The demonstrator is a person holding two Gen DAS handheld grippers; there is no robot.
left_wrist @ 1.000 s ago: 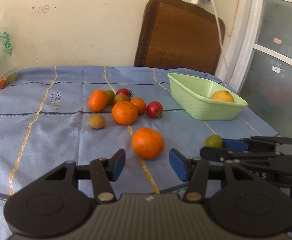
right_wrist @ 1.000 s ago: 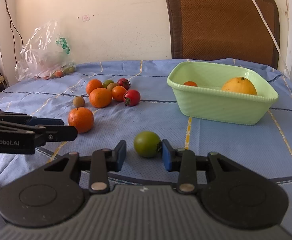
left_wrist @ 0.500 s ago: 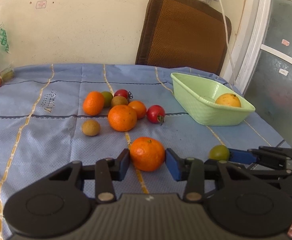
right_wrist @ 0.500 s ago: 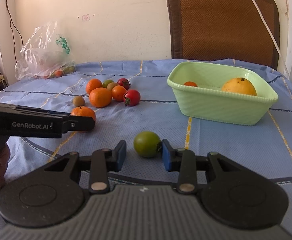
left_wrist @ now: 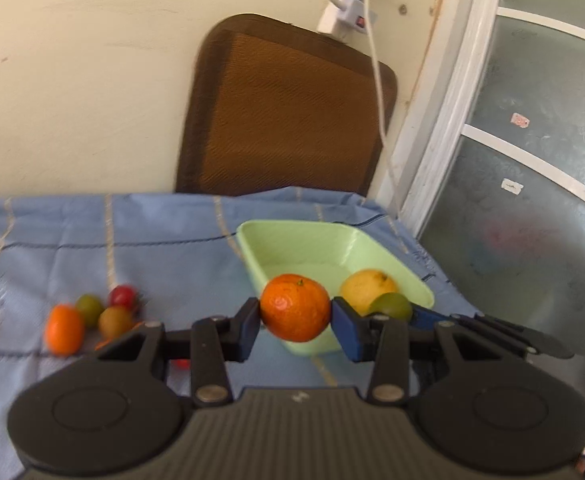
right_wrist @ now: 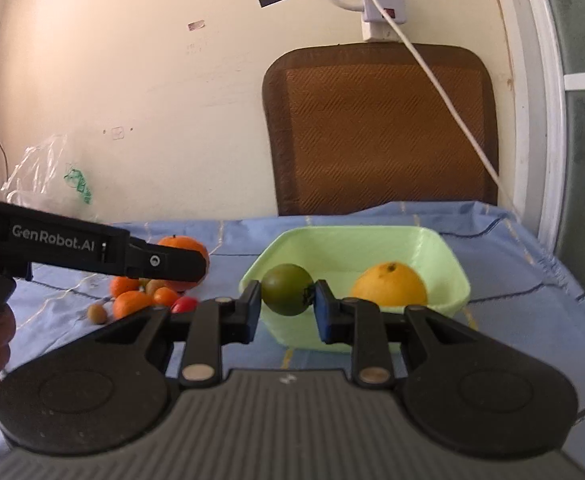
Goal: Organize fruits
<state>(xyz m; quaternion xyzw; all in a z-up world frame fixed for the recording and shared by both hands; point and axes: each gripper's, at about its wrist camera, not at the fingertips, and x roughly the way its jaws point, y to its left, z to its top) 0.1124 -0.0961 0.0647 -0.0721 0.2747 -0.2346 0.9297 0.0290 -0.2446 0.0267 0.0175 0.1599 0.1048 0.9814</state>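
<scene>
My left gripper (left_wrist: pixel 295 320) is shut on an orange tangerine (left_wrist: pixel 295 306) and holds it in the air just before the near rim of the light green basket (left_wrist: pixel 304 242). My right gripper (right_wrist: pixel 286 306) is shut on a green tomato (right_wrist: pixel 286 289), also lifted, in front of the basket (right_wrist: pixel 376 240). A yellow-orange citrus (right_wrist: pixel 389 285) lies inside the basket. The right gripper with the green tomato (left_wrist: pixel 390 306) shows in the left wrist view, and the left gripper's finger (right_wrist: pixel 164 264) with the tangerine (right_wrist: pixel 182 246) shows in the right wrist view.
Several small oranges and tomatoes (left_wrist: pixel 88 320) lie in a cluster on the blue tablecloth (left_wrist: pixel 152 248) left of the basket. A brown chair back (right_wrist: pixel 376 128) stands behind the table. A plastic bag (right_wrist: pixel 48 176) sits at the far left. A white cable (right_wrist: pixel 448 100) hangs from the wall.
Both grippers closed on their fruit and lifted off the table, rising toward the basket. The tangerine and green tomato now hang in the air.
</scene>
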